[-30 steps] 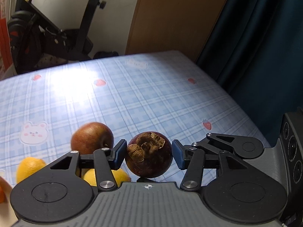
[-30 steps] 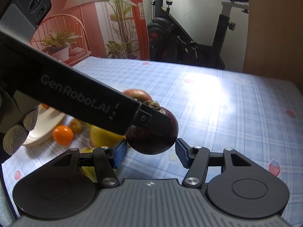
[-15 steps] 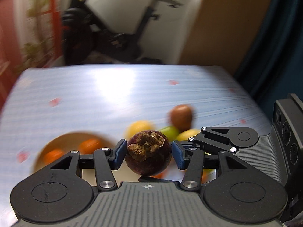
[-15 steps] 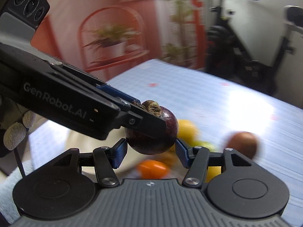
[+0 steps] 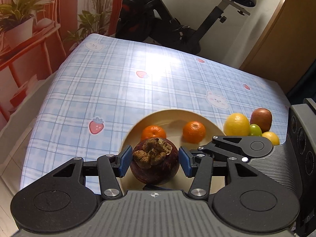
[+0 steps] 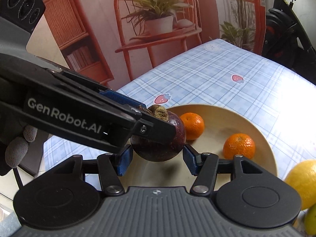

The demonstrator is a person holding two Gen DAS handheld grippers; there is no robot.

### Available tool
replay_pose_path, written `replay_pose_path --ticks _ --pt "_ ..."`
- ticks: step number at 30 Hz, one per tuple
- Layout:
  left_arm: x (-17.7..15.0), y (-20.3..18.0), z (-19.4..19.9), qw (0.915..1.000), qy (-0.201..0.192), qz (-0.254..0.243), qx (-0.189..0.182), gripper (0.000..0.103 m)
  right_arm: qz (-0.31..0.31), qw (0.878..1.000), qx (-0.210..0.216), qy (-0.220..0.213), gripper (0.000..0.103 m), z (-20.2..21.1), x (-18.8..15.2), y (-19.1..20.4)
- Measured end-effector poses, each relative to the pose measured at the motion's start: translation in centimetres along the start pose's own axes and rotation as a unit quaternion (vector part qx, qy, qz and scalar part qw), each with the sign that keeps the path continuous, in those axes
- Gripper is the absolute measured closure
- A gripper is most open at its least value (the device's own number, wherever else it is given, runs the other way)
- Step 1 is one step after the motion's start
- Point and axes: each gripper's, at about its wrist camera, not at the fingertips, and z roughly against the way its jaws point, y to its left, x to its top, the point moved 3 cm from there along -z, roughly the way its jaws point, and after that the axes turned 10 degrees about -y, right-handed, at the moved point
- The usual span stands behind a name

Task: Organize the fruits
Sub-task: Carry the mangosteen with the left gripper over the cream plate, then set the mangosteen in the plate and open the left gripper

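Observation:
A dark purple mangosteen with a dry brown cap is held between the pads of both grippers, above the near part of a cream plate. My left gripper is shut on it; its arm crosses the right wrist view and grips the fruit there. My right gripper also holds the mangosteen between its blue pads. Two mandarins lie in the plate, also seen in the right wrist view.
To the right of the plate lie a yellow lemon, a red-brown apple, a green fruit and another yellow fruit. The checked tablecloth ends at the left edge. An exercise bike stands behind.
Both grippers have swung left together with the mangosteen, from over the loose fruits to above the plate with the two mandarins.

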Motion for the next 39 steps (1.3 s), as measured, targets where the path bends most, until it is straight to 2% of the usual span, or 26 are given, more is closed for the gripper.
replay_pose_path --ticks 11,16,28,39 --pt "-0.8 0.1 -0.2 0.9997 -0.007 -0.017 0.018 0.049 0.011 1.0 -0.009 0.0 0.044 -0.8 -0.2 -0.1" --pt "-0.9 -0.1 -0.2 0.9993 -0.009 -0.026 0.025 0.049 0.0 1.0 -0.015 -0.006 0.044 0.3 -0.5 -0.3" --pt "-1.0 -0.5 0.1 0.997 -0.018 -0.039 0.064 0.049 -0.05 0.993 -0.084 -0.062 0.044 9.7 -2.4 -3.8" --pt "-1.1 -1.4 1.1 0.9956 -0.038 -0.002 0.086 0.049 -0.071 0.979 -0.167 -0.095 0.044 17.4 -4.5 -8.5"
